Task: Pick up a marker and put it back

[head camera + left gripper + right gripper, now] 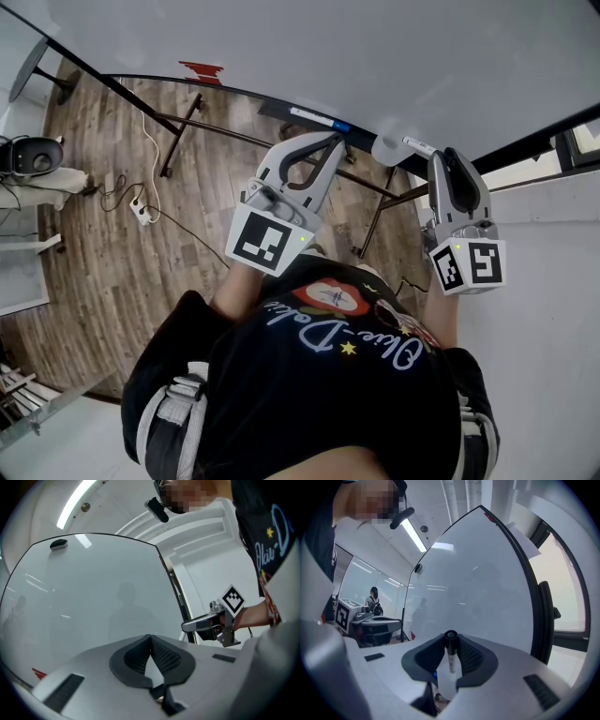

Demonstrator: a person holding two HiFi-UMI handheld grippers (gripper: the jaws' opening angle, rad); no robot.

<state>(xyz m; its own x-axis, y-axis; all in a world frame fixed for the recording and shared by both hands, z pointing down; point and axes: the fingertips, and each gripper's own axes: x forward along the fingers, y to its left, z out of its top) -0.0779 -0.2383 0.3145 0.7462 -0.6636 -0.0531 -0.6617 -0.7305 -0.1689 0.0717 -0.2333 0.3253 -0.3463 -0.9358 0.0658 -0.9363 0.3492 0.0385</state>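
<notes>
We note the right gripper clamped on the marker, whose black cap points at the whiteboard, near its lower edge. Left gripper: jaws together, nothing between them, facing the board too.

Whiteboard tray held a blue-capped marker; wood floor carried a power strip and its cable.
</notes>
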